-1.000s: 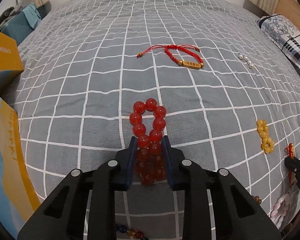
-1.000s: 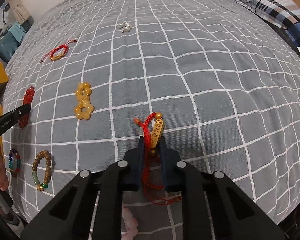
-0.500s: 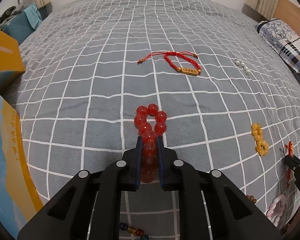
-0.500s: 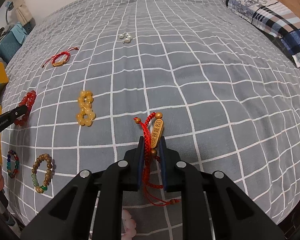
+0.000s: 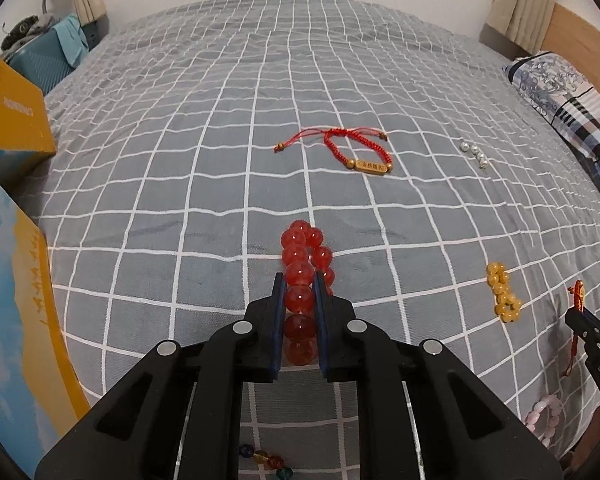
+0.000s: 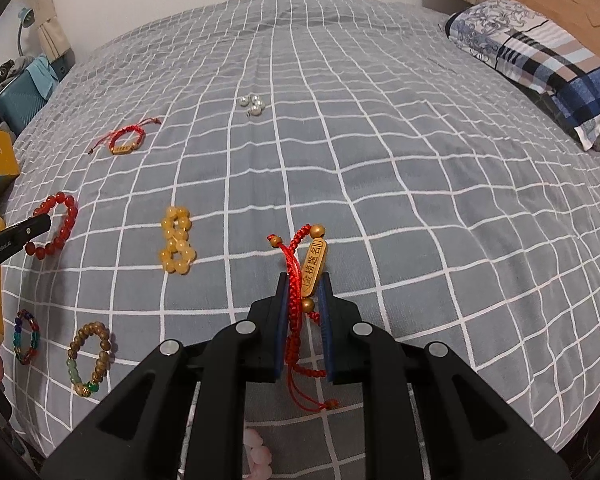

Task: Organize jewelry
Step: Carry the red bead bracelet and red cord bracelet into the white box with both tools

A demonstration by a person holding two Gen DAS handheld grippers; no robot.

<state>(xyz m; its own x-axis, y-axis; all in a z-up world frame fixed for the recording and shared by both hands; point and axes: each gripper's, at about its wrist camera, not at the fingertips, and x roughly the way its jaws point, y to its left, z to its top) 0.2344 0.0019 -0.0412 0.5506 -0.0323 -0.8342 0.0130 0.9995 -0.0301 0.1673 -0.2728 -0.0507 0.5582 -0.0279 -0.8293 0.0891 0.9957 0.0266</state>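
My left gripper is shut on a red bead bracelet and holds it off the grey checked bedspread; the bracelet also shows in the right wrist view. My right gripper is shut on a red cord bracelet with a gold tag, lifted above the bed. A second red cord bracelet lies flat ahead of the left gripper.
A yellow bead bracelet, pearl beads, a brown bead bracelet and a multicoloured one lie on the bed. A pink bracelet lies at the near edge. Yellow boxes stand at the left, a pillow at the right.
The left gripper closed on the red bead bracelet and both grippers rose, lifting their bracelets off the bedspread.
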